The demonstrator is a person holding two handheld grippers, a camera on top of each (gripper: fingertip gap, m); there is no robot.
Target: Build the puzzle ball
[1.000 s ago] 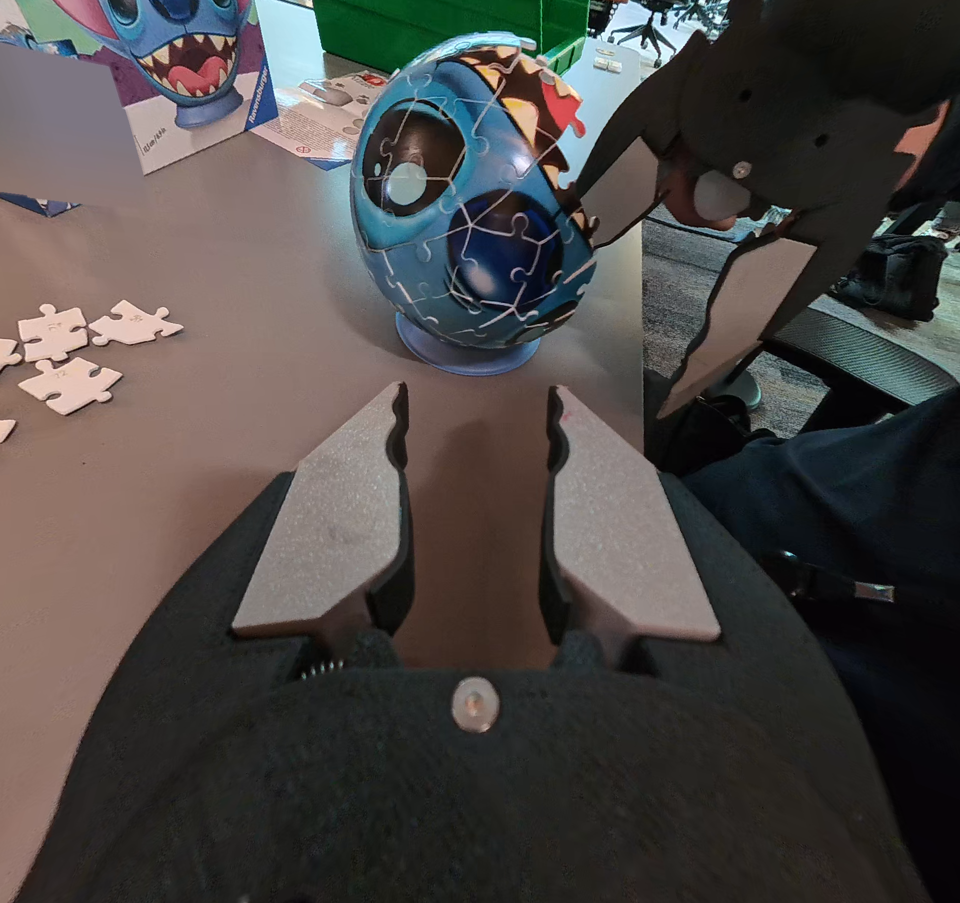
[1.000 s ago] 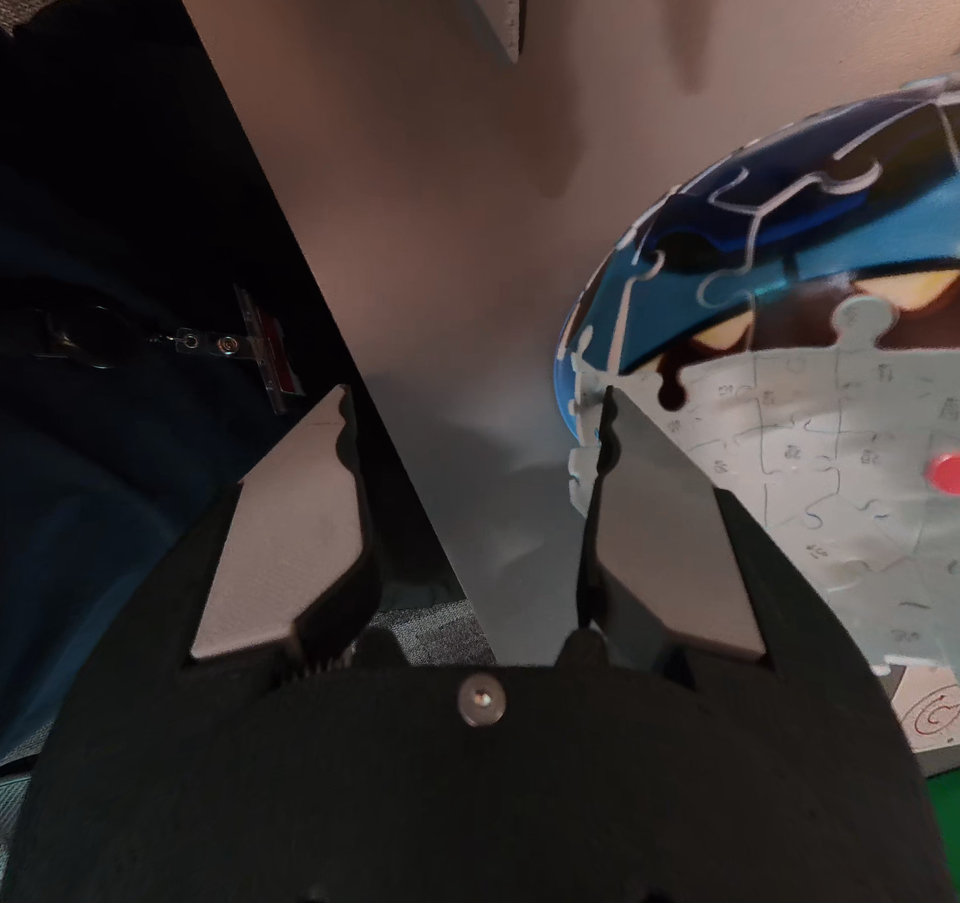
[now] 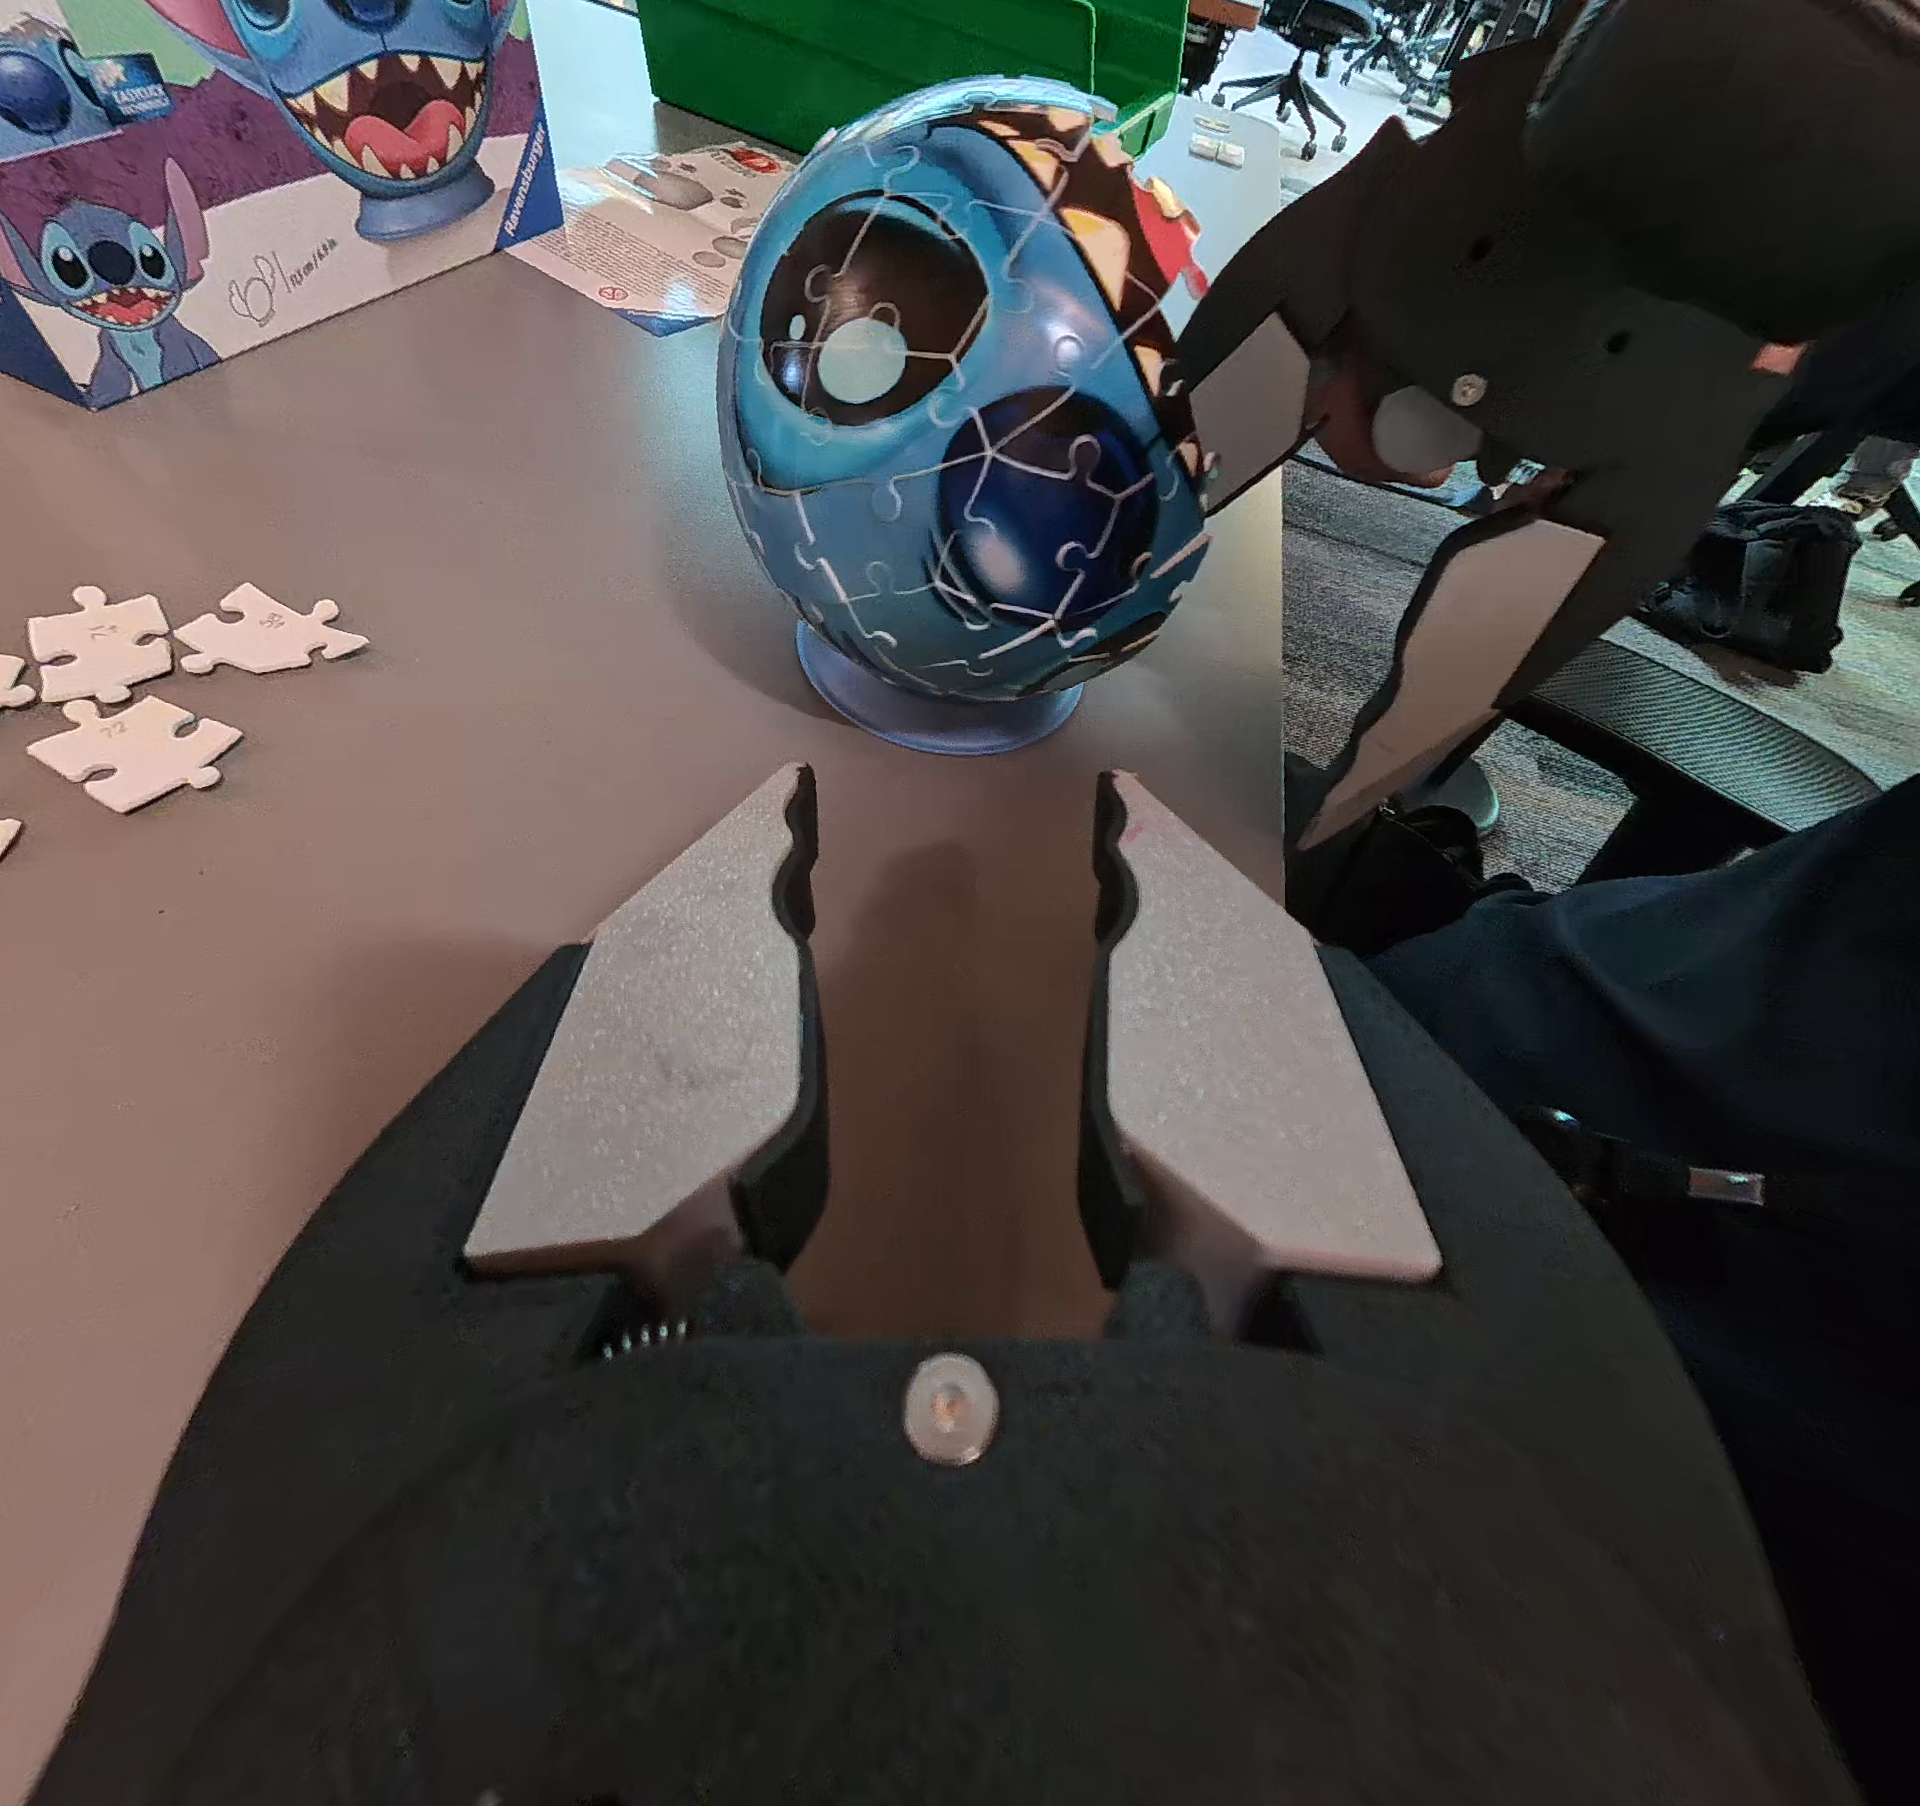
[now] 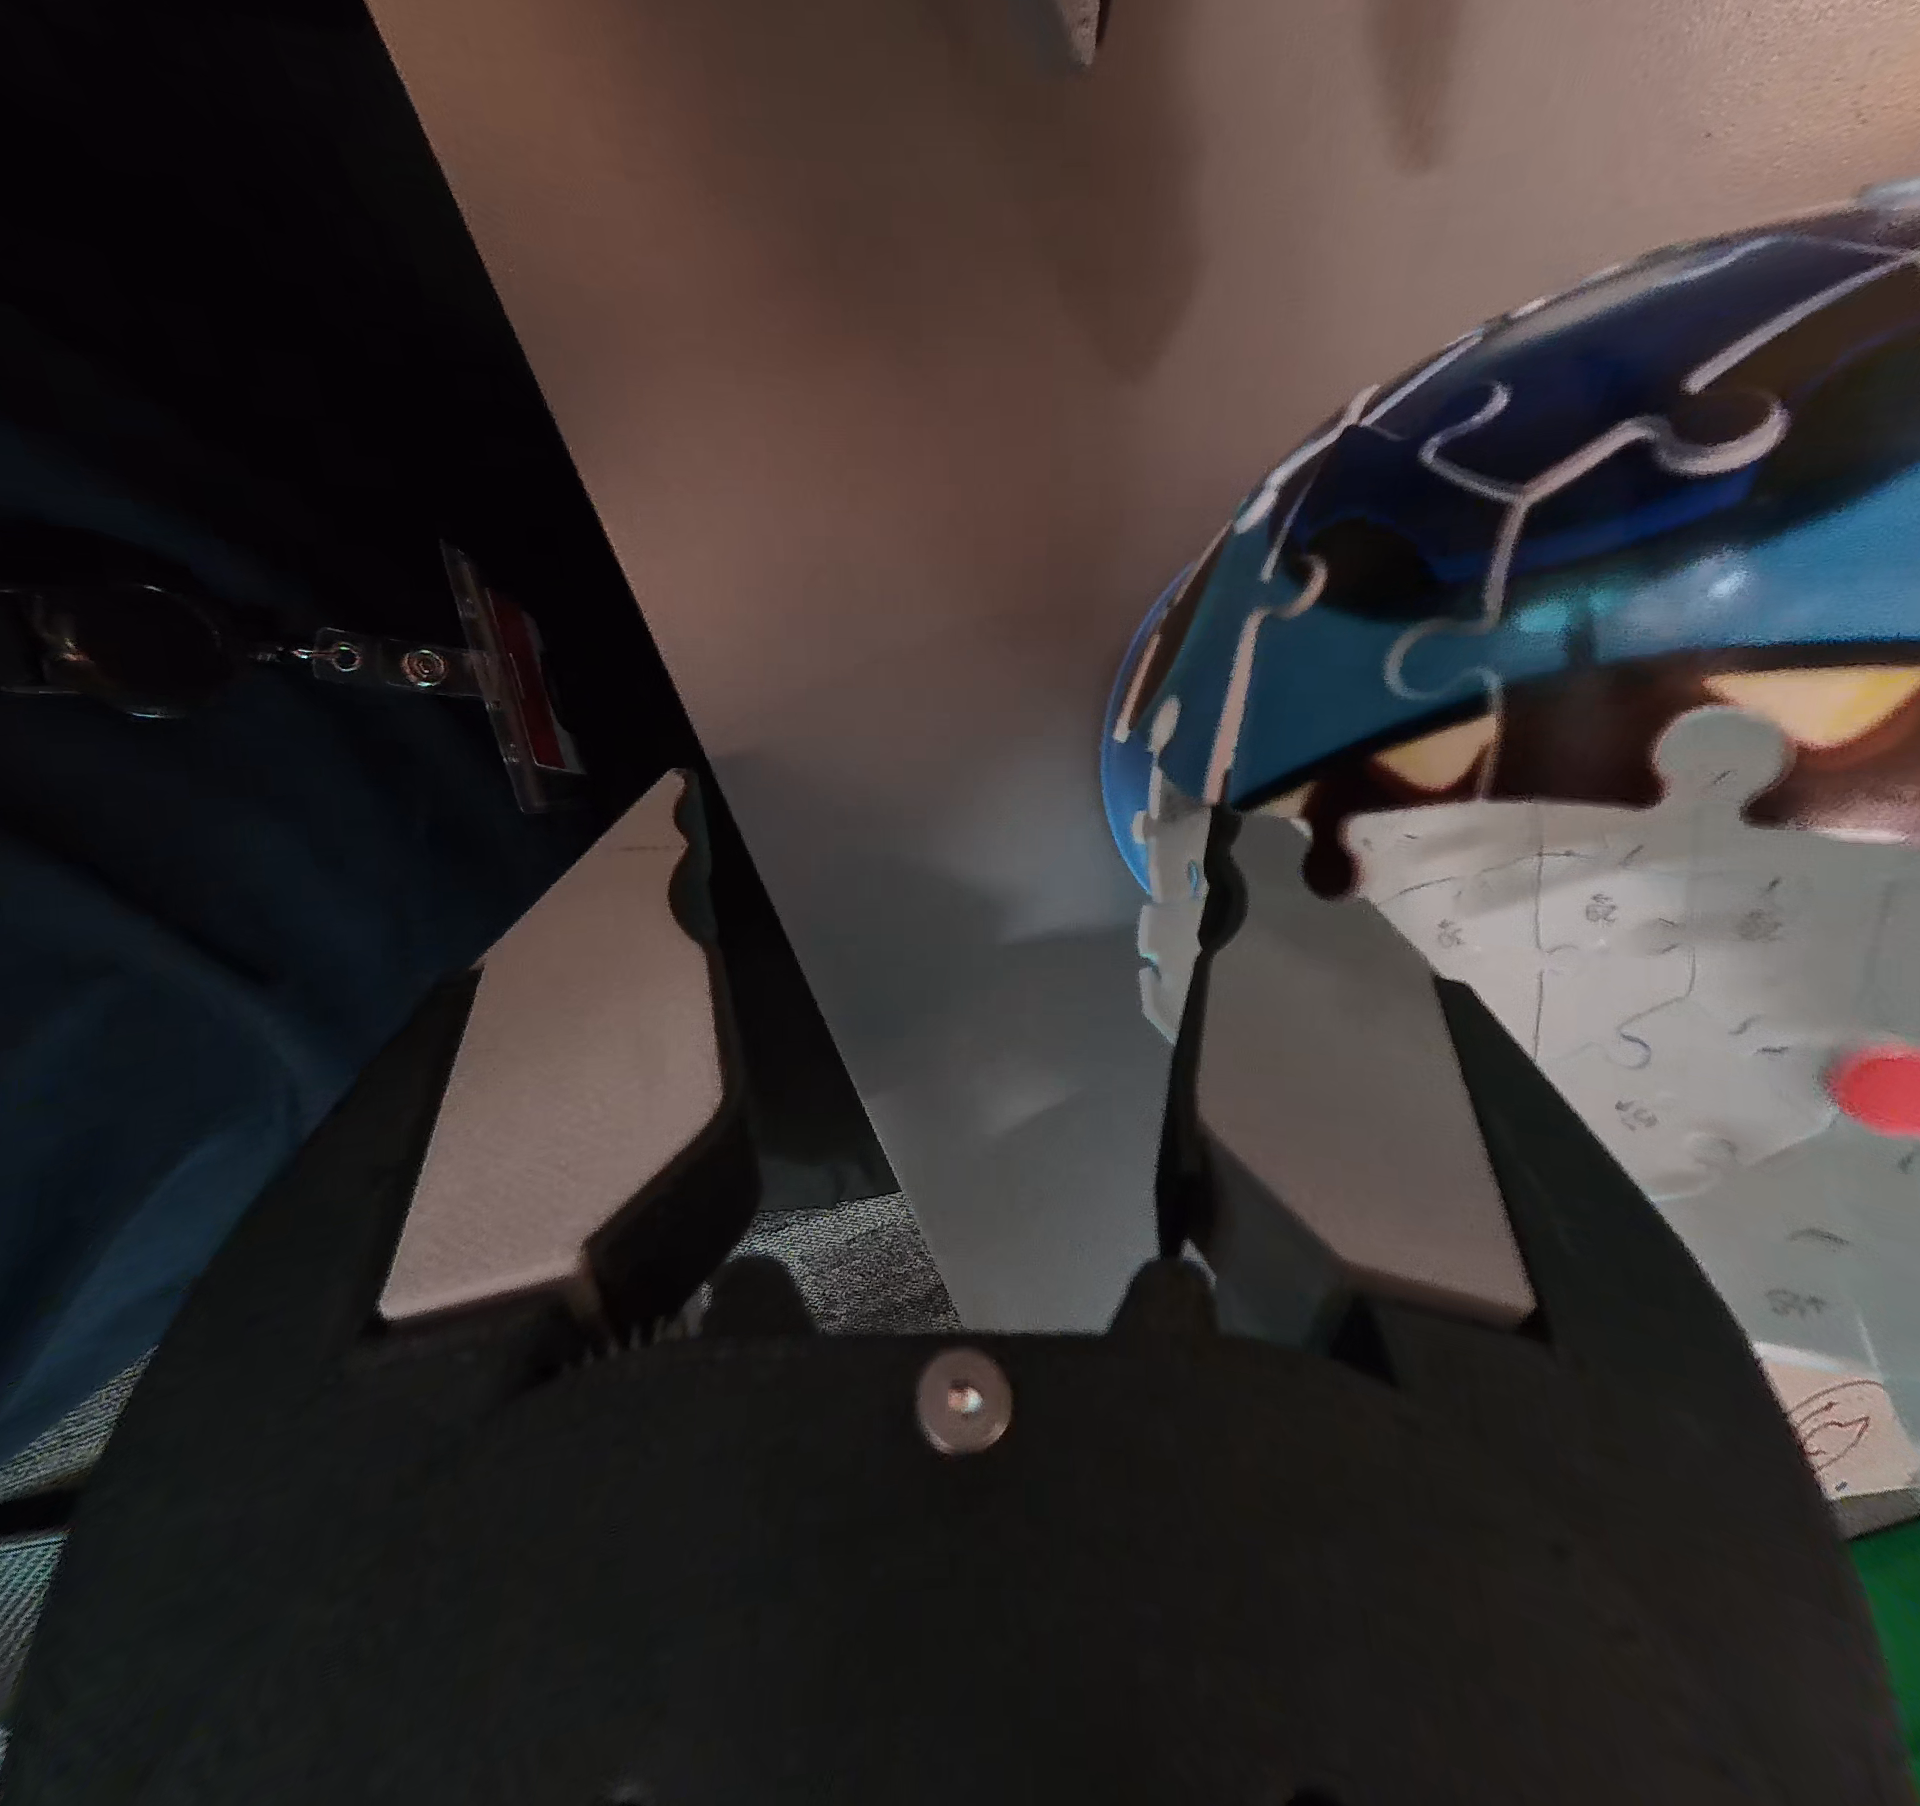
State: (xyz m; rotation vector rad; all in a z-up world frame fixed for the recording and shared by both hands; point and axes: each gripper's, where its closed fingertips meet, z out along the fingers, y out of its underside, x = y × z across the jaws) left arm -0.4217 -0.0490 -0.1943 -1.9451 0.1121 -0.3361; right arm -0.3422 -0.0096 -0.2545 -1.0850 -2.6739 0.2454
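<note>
Right gripper (image 3: pixel 1288 603), jaws apart, is pressed against the puzzle ball (image 3: pixel 956 447) at frame centre; left gripper (image 3: pixel 951 821), also apart, is held back. Unbraced, the ball could be tipped off its stand (image 3: pixel 935 717).

Barely anything is changing. In the left wrist view the puzzle ball (image 3: pixel 935 426) and the box (image 3: pixel 312 146) are drifting a hair toward 5 o'clock. The right gripper (image 4: pixel 945 790) is nudging its finger (image 4: pixel 1320 1081) at the ball's open rim slightly toward 6 o'clock.

Loose pieces (image 3: pixel 125 686) left of puzzle ball (image 3: pixel 956 406)
</note>
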